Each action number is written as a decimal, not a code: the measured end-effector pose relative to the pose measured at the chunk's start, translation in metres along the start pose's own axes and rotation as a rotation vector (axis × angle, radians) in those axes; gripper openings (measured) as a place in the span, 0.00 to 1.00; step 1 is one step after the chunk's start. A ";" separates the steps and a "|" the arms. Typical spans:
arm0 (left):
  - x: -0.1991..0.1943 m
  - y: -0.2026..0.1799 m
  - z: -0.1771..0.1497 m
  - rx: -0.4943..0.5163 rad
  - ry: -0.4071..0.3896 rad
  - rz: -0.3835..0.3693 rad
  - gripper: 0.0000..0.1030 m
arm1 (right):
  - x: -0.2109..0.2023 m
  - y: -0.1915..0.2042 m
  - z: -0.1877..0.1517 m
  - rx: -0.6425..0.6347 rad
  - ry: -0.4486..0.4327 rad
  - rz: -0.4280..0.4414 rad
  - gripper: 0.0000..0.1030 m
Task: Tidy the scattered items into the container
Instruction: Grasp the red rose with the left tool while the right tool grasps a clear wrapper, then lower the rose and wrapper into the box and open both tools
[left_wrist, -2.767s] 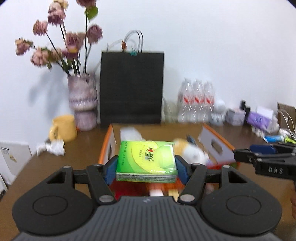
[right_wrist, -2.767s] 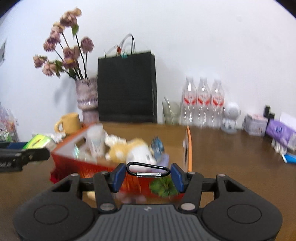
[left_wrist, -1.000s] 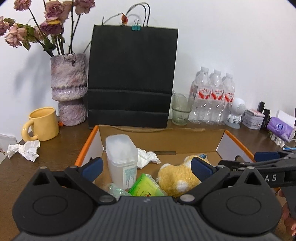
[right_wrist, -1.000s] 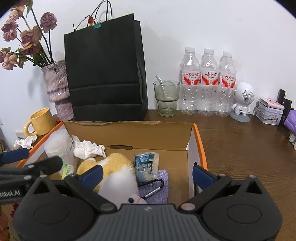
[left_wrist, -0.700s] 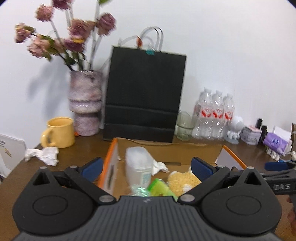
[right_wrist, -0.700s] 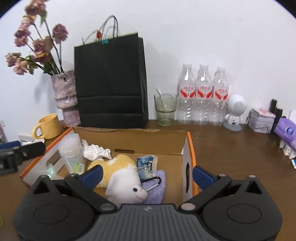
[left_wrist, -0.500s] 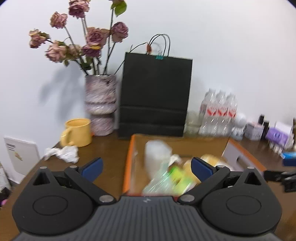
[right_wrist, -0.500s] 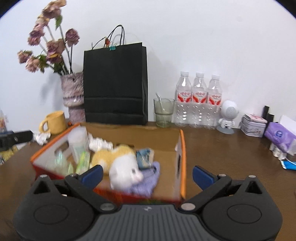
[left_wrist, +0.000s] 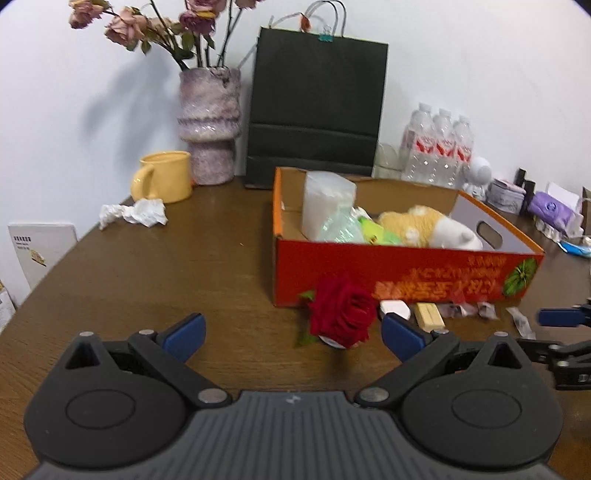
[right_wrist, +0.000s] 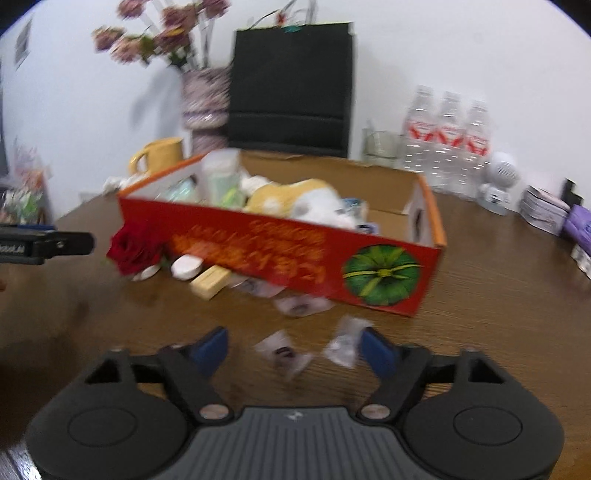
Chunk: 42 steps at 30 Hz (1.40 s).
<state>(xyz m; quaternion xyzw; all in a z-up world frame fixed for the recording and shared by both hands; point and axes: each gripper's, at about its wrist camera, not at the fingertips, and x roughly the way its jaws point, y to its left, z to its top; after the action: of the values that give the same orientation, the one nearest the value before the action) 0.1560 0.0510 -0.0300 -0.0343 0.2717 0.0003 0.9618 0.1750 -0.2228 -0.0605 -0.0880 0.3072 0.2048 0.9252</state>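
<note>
Left wrist view: the left tongs (left_wrist: 291, 330) are seen spread wide with nothing held. The cardboard box (left_wrist: 406, 273) stands ahead and right of them on the surface (left_wrist: 166, 280). Already inside are noted a translucent tub (left_wrist: 327, 206), a green tissue pack (left_wrist: 376, 232) and a plush toy (left_wrist: 428, 225). Still outside: a red rose (left_wrist: 341, 310) just ahead between the pads, toward the right one, and past it, at the box's near wall, a white pebble-like piece (left_wrist: 395, 307), a wooden block (left_wrist: 428, 314) and small wrappers (left_wrist: 465, 309). A crumpled tissue (left_wrist: 135, 214) lies far ahead-left, by the yellow mug (left_wrist: 162, 177).

Right wrist view (blurred): the right tongs (right_wrist: 293, 350) are seen part open and closing, nothing gripped. Two clear sachets (right_wrist: 284, 352) (right_wrist: 345, 343) lie on the surface between the pads, untouched, the second just beside the right pad. A third wrapper (right_wrist: 301, 304) lies further ahead, against the box.

Judgement: the task is judged well advanced but unfinished.
</note>
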 end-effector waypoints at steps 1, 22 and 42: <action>0.001 -0.001 0.000 0.004 0.003 -0.004 1.00 | 0.003 0.003 0.001 -0.012 0.008 0.009 0.58; 0.057 -0.032 0.007 0.082 0.078 -0.015 0.42 | 0.015 -0.004 -0.006 0.048 0.005 0.022 0.14; -0.024 -0.043 0.042 0.060 -0.166 -0.080 0.41 | -0.031 -0.020 0.023 0.104 -0.207 0.034 0.14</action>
<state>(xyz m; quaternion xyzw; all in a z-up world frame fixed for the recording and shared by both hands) 0.1587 0.0109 0.0214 -0.0163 0.1892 -0.0434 0.9809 0.1731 -0.2444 -0.0225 -0.0132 0.2217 0.2120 0.9517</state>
